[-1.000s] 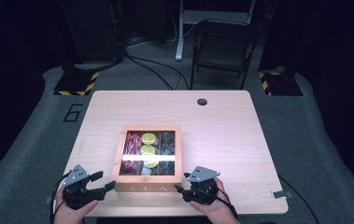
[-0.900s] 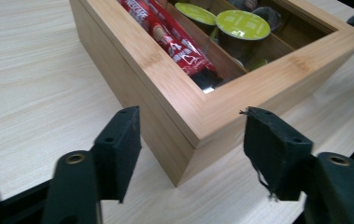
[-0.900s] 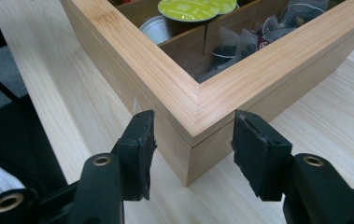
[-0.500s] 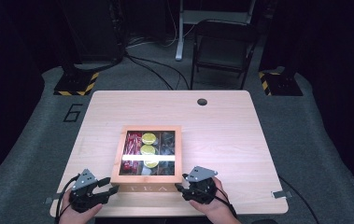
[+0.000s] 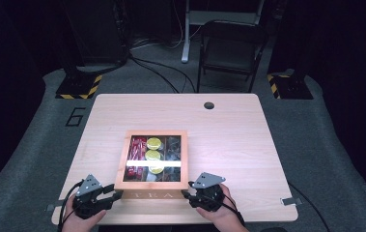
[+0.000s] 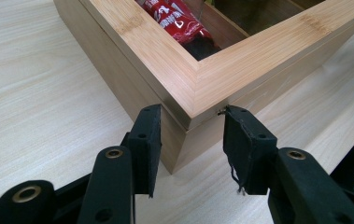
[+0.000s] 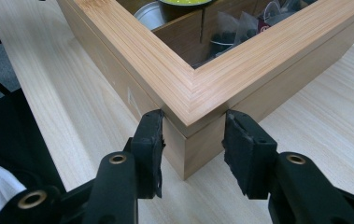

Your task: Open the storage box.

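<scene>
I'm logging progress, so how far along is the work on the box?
Done: the left gripper and right gripper each stand at a near corner of the box. In hand: both pairs of jaws have just been closing astride those corners; the right looks pressed on the wood, the left not clearly yet. Left: the box sits flat on the table, lid shut.

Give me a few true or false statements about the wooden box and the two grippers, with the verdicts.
1. Each gripper straddles a near corner of the wooden box. True: left gripper, right gripper.
2. The box lid is solid wood. False: it has a clear window in a wooden frame.
3. Red packets lie inside the box. True.
4. The box stands on the floor. False: it rests on the table.
5. A chair stands beyond the table. True.
</scene>
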A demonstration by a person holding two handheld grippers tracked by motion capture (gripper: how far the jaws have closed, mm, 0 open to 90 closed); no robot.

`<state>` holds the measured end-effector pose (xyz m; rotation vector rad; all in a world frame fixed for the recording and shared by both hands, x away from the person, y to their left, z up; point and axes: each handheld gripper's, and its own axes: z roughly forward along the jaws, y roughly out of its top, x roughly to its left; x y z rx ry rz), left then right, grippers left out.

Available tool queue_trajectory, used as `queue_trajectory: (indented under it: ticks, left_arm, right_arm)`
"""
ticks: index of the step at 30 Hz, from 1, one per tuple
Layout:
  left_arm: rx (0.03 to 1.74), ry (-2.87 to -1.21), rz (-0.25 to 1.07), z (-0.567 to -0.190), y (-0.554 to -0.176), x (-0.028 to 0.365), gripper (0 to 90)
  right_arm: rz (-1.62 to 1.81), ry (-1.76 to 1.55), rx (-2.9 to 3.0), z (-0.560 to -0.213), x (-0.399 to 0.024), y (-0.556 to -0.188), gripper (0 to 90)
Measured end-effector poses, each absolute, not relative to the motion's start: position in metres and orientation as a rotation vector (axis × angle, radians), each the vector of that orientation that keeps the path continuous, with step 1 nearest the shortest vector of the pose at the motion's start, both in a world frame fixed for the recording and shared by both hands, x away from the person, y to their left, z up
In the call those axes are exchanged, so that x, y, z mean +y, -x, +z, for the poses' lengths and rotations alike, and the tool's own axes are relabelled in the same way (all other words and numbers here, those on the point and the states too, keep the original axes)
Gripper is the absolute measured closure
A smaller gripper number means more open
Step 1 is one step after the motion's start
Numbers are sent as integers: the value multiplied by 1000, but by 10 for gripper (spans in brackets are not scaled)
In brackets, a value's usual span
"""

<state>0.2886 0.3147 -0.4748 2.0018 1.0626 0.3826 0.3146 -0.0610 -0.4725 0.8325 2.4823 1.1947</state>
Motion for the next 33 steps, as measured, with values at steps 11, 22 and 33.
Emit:
queue_trajectory:
  ticks: [11, 22, 33]
  left_arm:
    - [1053, -1989, 408, -473, -288, 313, 585]
    - [1054, -1969, 400, -470, -292, 312, 561]
    - [1053, -1955, 437, -452, -296, 304, 546]
  right_arm:
    - [1219, -845, 2471, -471, -61, -316, 578]
    - [1254, -858, 2443, -467, -60, -316, 571]
    - [1317, -886, 2395, -454, -59, -320, 564]
